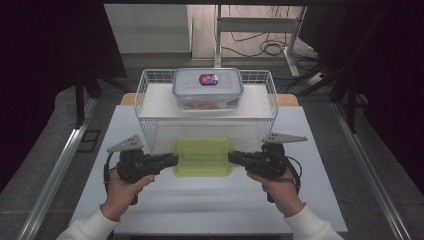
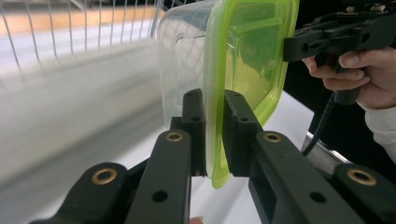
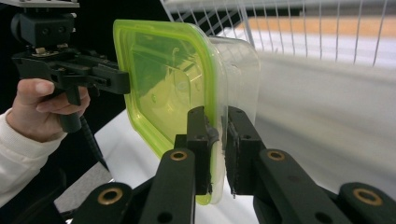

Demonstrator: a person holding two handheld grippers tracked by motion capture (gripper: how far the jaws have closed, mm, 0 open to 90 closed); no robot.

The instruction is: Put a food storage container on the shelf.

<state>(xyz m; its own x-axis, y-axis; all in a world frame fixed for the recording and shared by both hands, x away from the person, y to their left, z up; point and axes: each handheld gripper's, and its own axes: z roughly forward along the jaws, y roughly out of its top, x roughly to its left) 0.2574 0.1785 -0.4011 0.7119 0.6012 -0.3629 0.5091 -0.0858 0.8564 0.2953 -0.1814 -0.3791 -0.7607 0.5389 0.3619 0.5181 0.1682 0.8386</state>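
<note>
High view: white desk [image 1: 210, 200] with a wire basket [image 1: 145, 100] at its far half; inside the basket sits a clear lidded box with a blue label [image 1: 208, 88]. Just in front of the basket I hold the green-lidded container [image 1: 202, 157] between both hands.

Left claw [image 1: 175, 160] pinches the rim at the container's left end; right claw [image 1: 231, 158] pinches the right end. Left gripper view confirms it: pads [image 2: 194, 121] pressed on lid edge and clear tub wall. Right gripper view shows the same clamp.

Step in hand, as I judge it: two-handed carry towards the basket. Whether the base has cleared the desk I cannot quite tell from above.

Next move calls for keeping both ends level and clearing the basket's front wire before setting down beside the labelled box.
</note>
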